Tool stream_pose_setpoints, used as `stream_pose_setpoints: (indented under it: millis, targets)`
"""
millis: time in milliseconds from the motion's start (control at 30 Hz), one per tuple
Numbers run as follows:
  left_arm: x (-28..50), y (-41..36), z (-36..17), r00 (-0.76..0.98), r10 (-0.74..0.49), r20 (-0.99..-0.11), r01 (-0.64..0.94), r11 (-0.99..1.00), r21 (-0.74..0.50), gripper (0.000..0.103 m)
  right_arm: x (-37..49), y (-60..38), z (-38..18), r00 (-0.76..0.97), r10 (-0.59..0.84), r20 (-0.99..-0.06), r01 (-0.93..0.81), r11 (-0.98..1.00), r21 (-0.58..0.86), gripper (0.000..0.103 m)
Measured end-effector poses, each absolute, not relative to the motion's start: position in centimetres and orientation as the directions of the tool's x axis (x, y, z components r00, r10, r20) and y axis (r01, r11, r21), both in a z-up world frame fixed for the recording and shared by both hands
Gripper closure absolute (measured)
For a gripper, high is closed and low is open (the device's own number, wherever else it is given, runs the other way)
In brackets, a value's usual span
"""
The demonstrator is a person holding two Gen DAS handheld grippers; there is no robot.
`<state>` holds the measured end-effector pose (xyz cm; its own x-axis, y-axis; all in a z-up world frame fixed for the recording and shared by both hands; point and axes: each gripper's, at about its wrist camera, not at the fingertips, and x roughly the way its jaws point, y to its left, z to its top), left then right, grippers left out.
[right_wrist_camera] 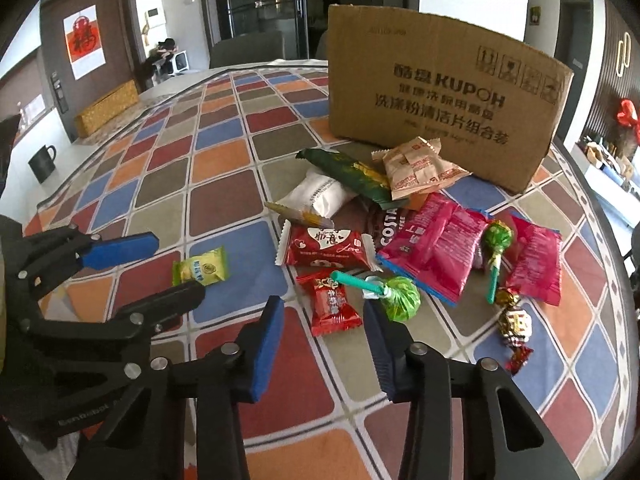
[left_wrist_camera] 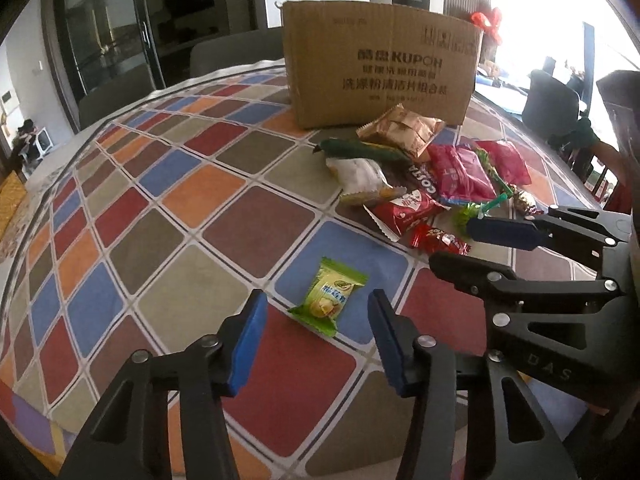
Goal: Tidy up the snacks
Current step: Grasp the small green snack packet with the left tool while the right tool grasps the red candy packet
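A cardboard box (left_wrist_camera: pixel 380 66) stands at the far side of the checked tablecloth; it also shows in the right wrist view (right_wrist_camera: pixel 440 96). A heap of snacks lies in front of it: pink packets (right_wrist_camera: pixel 436 244), a red heart packet (right_wrist_camera: pixel 326 248), a green bar (right_wrist_camera: pixel 352 174), a tan packet (right_wrist_camera: pixel 420 166). A small green candy (left_wrist_camera: pixel 329 295) lies apart, just ahead of my open, empty left gripper (left_wrist_camera: pixel 318 338). My right gripper (right_wrist_camera: pixel 324 344) is open and empty, with a small red candy (right_wrist_camera: pixel 332 304) and a green lollipop (right_wrist_camera: pixel 394 296) just ahead of it.
A second lollipop (right_wrist_camera: pixel 496 244) and a foil-wrapped sweet (right_wrist_camera: pixel 514 324) lie at the right of the heap. A dark mug (right_wrist_camera: pixel 42 162) stands off the table's left side. Chairs (left_wrist_camera: pixel 236 52) stand behind the table. The tablecloth (left_wrist_camera: pixel 160 208) stretches left.
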<state>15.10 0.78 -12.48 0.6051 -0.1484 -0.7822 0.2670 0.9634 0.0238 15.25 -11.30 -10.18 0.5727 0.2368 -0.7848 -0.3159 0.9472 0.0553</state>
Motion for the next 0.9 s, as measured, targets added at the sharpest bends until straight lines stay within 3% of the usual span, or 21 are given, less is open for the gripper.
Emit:
stream_pose_setpoints:
  millis: [633, 900]
  targets:
    - [16.4, 1.0, -13.4, 0.583, -0.174, -0.794, 0.253, 0.967, -0.026, 0.075, 16.8, -10.9, -11.2, 0.553, 0.254, -0.794, -0.318, 0.945, 0.081, 0.077]
    - [15.3, 1.2, -12.3, 0.602, -0.192, -0.775, 0.246, 0.968, -0.049, 0.075, 15.7, -10.7, -10.3, 0.566, 0.27, -0.779, -0.33, 0.94, 0.086, 0.077]
